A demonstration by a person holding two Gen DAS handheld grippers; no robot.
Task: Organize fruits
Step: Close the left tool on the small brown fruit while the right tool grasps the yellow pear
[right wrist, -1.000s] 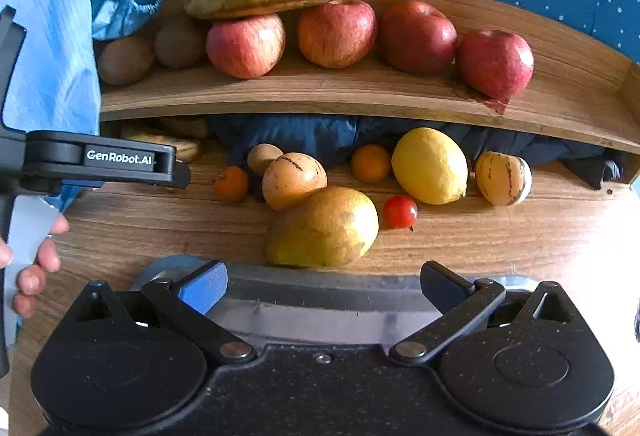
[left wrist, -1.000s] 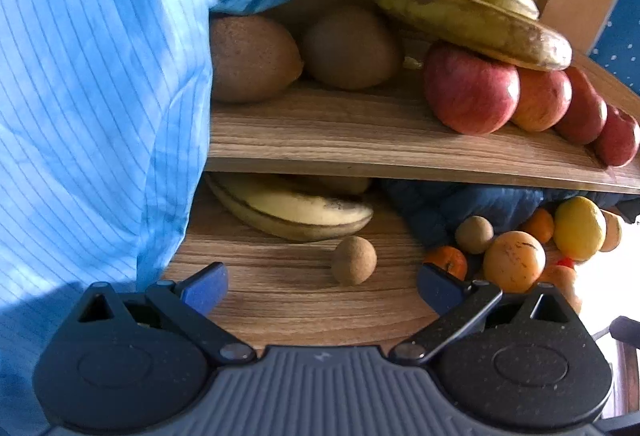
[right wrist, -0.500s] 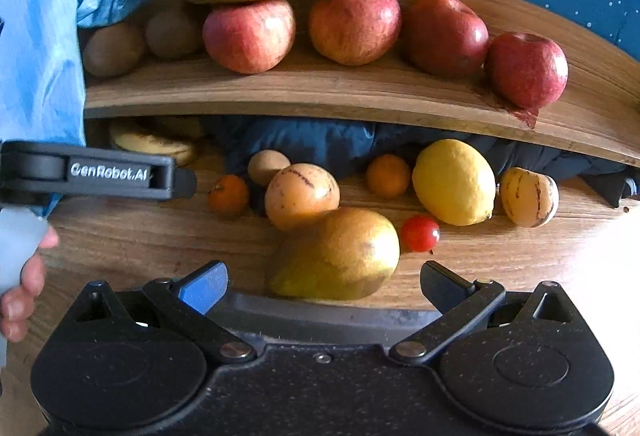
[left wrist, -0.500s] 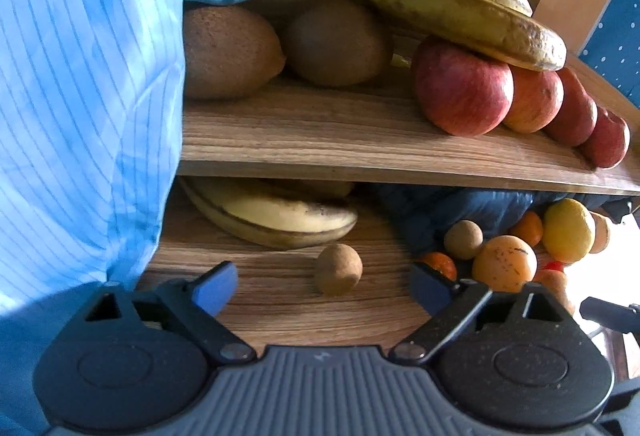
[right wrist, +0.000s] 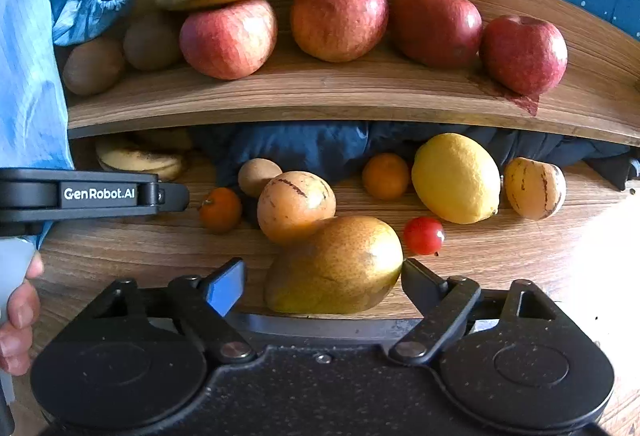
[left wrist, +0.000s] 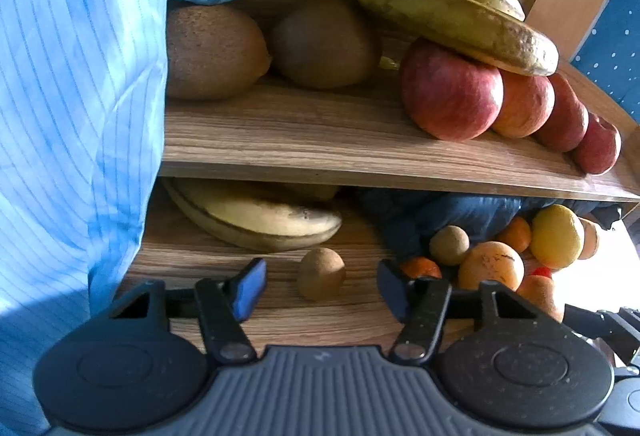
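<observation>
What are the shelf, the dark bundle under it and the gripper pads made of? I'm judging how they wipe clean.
Shelf: looks like wood-grain laminate or veneer, matte, with straight printed-looking grain; solid wood can't be ruled out. Dark bundle: soft navy fabric, crumpled into folds. Pads on the right gripper: one shows as a smooth blue face, probably rubber or plastic; black plastic linkages.

Blue sleeve (left wrist: pixel 80 95) blocks the shelf's (left wrist: pixel 320 139) left end and part of one kiwi (left wrist: pixel 212 51). Bananas (left wrist: pixel 256 215) under the shelf partly hidden. Far-right fruits washed out by glare. Hand (right wrist: pixel 16 316) cut off by left edge.
</observation>
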